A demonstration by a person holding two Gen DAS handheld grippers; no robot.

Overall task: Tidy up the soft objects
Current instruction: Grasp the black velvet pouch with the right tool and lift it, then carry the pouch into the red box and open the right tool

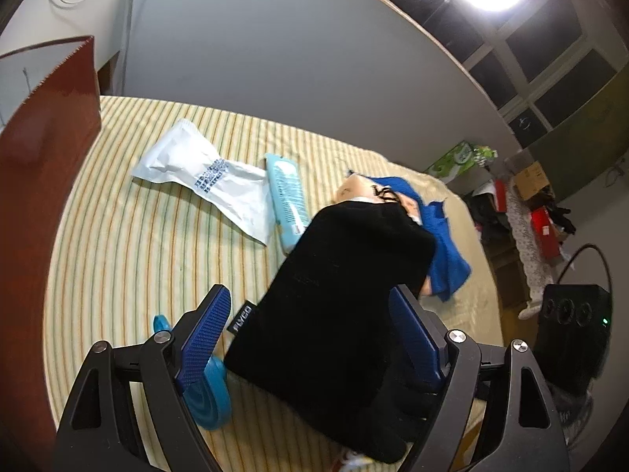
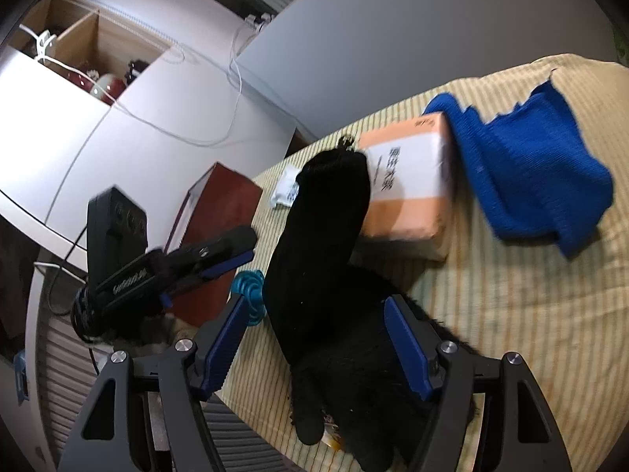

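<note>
The black fabric pouch (image 1: 334,295) lay on the striped bedsheet (image 1: 129,244), its far end resting against the peach-and-white tissue pack (image 2: 409,185). Beyond that pack sat the blue knitted cloth (image 2: 526,173), crumpled. To the pouch's left lay a light-blue wipes packet (image 1: 289,200), a white plastic bag (image 1: 204,173) and a teal ridged disc (image 1: 212,397). The left gripper (image 1: 314,338) stood spread wide, its jaws either side of the pouch's near end, not clenched on it. The right gripper (image 2: 322,342) was likewise released, straddling the pouch.
</note>
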